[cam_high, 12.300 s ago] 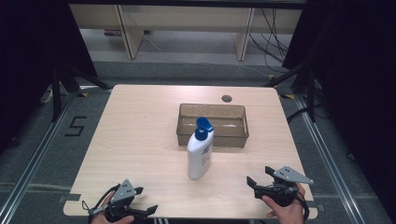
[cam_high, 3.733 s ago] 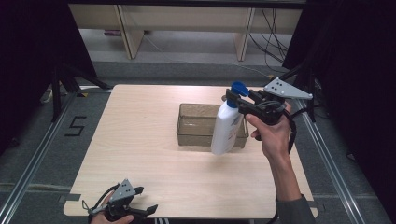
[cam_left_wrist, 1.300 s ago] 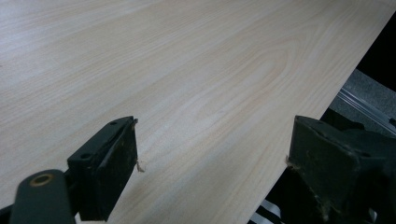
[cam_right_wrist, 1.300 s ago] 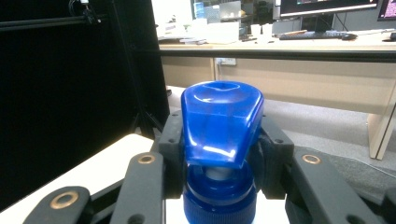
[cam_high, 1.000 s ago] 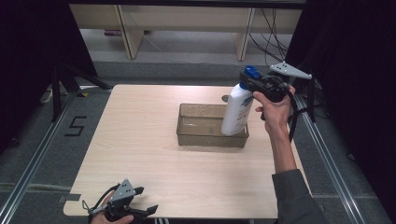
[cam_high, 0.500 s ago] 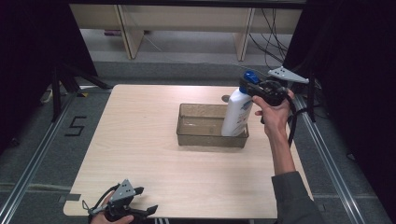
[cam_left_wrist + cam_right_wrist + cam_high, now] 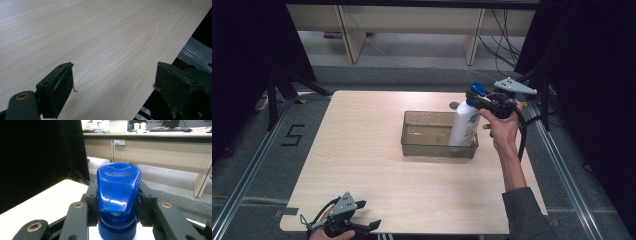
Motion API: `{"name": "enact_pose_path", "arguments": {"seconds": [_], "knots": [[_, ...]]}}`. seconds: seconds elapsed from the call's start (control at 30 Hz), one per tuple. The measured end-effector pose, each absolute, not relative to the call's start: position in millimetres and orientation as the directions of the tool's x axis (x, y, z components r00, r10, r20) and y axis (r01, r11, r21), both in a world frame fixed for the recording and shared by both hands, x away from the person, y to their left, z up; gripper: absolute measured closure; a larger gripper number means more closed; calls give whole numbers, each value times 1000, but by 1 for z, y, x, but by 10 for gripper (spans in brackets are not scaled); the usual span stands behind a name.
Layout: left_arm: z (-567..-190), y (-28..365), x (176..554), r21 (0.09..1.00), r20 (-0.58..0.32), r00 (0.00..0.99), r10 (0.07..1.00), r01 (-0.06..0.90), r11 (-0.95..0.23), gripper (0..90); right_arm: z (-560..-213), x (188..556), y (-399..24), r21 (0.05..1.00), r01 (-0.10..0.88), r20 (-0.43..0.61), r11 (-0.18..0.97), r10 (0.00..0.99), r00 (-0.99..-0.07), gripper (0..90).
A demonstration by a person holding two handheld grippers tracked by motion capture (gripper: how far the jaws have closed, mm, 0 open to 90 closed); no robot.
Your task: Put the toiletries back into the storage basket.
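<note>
Clamped at the neck under its blue cap (image 7: 117, 187) by the right gripper (image 7: 490, 101): a rigid, smooth white bottle (image 7: 464, 125), likely top-heavy, lowering into the clear bin (image 7: 412, 145).

Right tool (image 7: 478, 96) raised and clamped, left tool (image 7: 371, 226) apparently resting, spread.

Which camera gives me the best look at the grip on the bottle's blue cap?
The right gripper view: the blue cap sits clamped between both black jaws. The high view shows it small beside the right gripper.
</note>
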State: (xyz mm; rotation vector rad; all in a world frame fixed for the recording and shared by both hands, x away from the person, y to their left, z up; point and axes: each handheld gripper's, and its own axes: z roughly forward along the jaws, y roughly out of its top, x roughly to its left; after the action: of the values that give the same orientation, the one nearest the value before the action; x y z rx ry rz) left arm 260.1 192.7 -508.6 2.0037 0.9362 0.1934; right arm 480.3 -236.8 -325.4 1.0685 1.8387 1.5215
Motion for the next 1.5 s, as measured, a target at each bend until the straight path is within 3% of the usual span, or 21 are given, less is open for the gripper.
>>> {"name": "enact_pose_path", "arguments": {"seconds": [0.73,1.17,1.5], "knots": [[-509,193,260,782,-213,701,681,540,-311,151,-342,473,-236,967,246,85,69,824,-561,612],[-509,193,260,782,-213,705,677,538,-314,151,-344,469,-238,963,268,123,34,827,-548,460],[-509,192,260,784,-211,704,678,537,-312,151,-349,470,-239,956,292,147,22,828,-541,411]]}}
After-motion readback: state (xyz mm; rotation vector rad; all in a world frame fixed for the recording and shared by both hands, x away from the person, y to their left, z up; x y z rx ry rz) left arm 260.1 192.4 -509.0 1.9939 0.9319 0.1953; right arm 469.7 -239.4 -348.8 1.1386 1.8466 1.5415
